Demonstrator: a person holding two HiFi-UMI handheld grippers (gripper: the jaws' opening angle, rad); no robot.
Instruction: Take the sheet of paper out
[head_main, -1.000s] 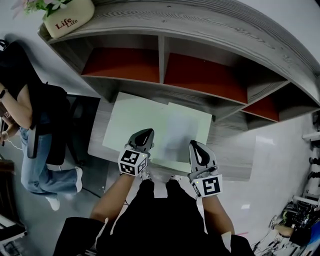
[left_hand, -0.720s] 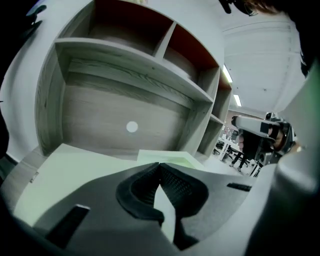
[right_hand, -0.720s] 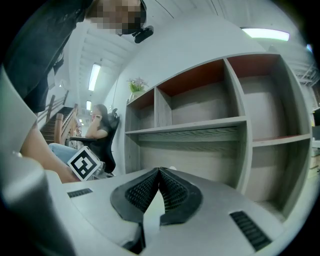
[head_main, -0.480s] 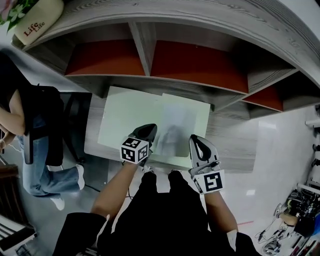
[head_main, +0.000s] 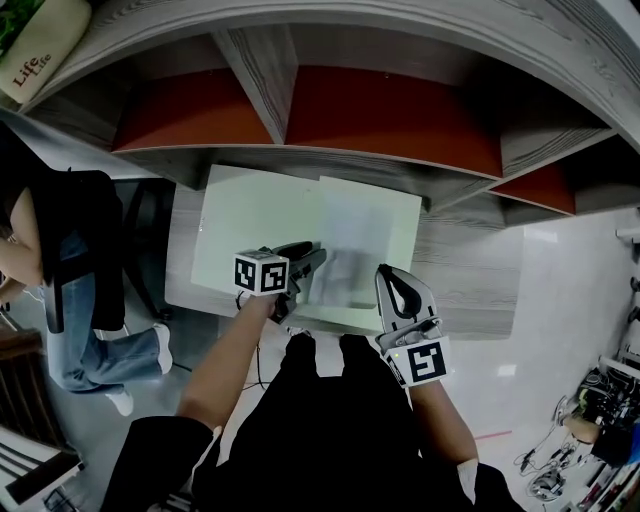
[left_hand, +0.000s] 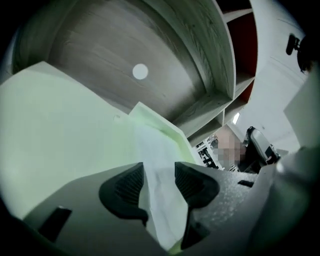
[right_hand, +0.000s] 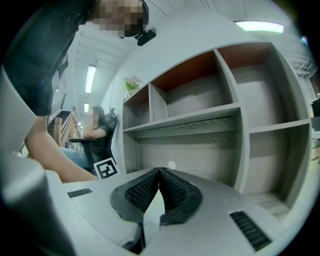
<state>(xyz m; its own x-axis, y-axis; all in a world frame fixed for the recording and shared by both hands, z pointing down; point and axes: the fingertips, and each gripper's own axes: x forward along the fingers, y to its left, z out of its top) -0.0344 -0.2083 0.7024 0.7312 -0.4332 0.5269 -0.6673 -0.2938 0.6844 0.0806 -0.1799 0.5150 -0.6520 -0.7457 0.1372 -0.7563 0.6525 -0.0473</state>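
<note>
A pot (head_main: 42, 45) reading "Life" tops the shelf (head_main: 258, 75). Below it, the left gripper (left_hand: 159, 182) is opening around paper (left_hand: 152, 150); the right gripper (right_hand: 159, 175) is closed.

Two grippers are in your hands: the left gripper (head_main: 316, 256), jaws opening with the sheet between them, and the right gripper (head_main: 388, 278). Two marker cubes: left marker cube (head_main: 262, 273), right marker cube (head_main: 425, 362). Near you, one pale green folder (head_main: 255, 225) and one sheet of paper (head_main: 365, 235). Far: one shelf unit (head_main: 270, 75) showing three red-backed compartments (head_main: 190, 110) (head_main: 390, 120) (head_main: 540, 185). Far left: one flower pot (head_main: 40, 50). Left: one seated person (head_main: 70, 230).
</note>
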